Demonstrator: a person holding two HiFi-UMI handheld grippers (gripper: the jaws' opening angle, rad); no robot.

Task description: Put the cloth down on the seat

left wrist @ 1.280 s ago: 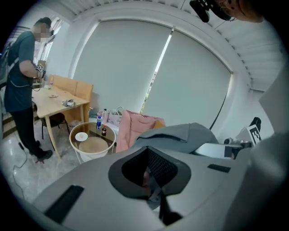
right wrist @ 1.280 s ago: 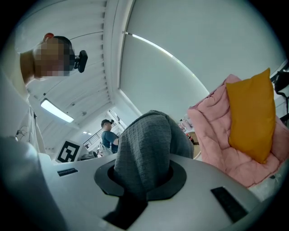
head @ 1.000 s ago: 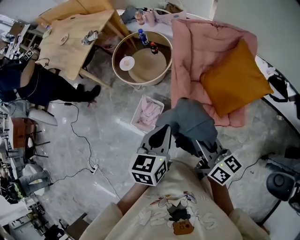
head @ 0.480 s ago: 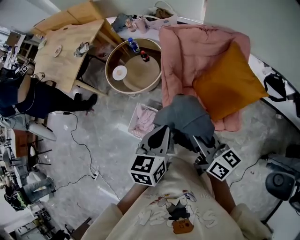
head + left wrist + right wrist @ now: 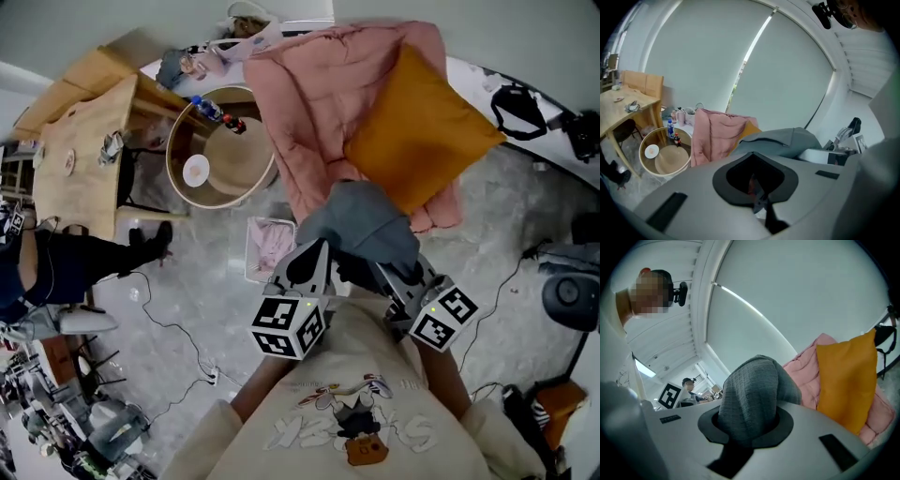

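Hanging bunched at the person's chest, the grey cloth (image 5: 361, 220) is carried between the two grippers and has not yet touched the seat (image 5: 309, 103), so the putting-down is, by my judgement, not yet begun. The right gripper (image 5: 394, 277) has its jaws drawn narrow onto a thick fold of the cloth, which bulges up out of the gap between them in the right gripper view. That firm pinch seems to be what bears the weight. The left gripper (image 5: 314, 261) points in under the near edge of the cloth with its jaws brought together. Its own view shows the cloth lying just past the tips, with no clear fold in the gap, so I cannot tell whether it nips a thin edge or only props the bundle from below. The cloth is held high and gathered, probably so that no loose end trails on the floor (image 5: 206, 281) or catches the basket (image 5: 267, 246) of pink washing just beside the left gripper. The seat lies ahead, draped in a pink blanket with an orange cushion (image 5: 417, 127) leaning across its right part. This leaves the bare blanket to the left of the cushion as the likeliest landing place. Setting the cloth there calls for reaching forward over the seat's front edge before either gripper lets go.
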